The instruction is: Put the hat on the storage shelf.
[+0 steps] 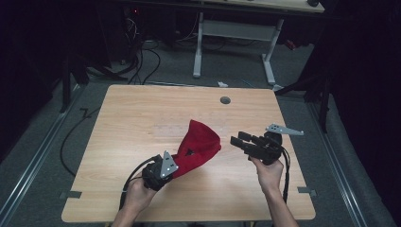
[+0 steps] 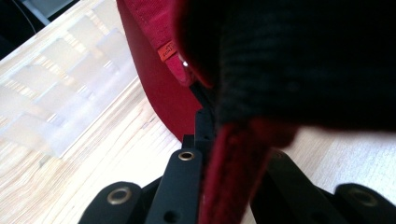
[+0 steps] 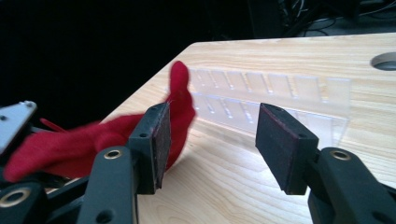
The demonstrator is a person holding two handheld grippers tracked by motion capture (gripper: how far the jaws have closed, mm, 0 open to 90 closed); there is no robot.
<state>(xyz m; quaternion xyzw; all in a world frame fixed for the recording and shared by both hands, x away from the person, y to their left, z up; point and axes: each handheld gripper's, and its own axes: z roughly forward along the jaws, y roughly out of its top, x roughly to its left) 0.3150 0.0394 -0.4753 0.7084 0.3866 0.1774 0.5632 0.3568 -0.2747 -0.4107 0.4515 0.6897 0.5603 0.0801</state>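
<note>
A red knitted cloth (image 1: 198, 144), perhaps a cap, rises in a loose cone off the middle of the wooden table (image 1: 142, 109). My left gripper (image 1: 176, 165) is shut on its near lower edge. In the left gripper view the red fabric (image 2: 154, 70) runs down between the jaws of that gripper (image 2: 210, 126), and a dark fold covers the upper right. My right gripper (image 1: 239, 138) hovers just right of the cloth, apart from it. Its pads (image 3: 212, 140) stand open with nothing between them, and the red cloth (image 3: 93, 140) lies beyond its left finger.
A clear plastic strip with ribbed compartments (image 3: 271, 98) lies flat on the table behind the cloth. A grey round grommet (image 1: 225, 100) sits near the far edge. Beyond the table stand a white desk frame (image 1: 236, 33) and floor cables (image 1: 146, 61).
</note>
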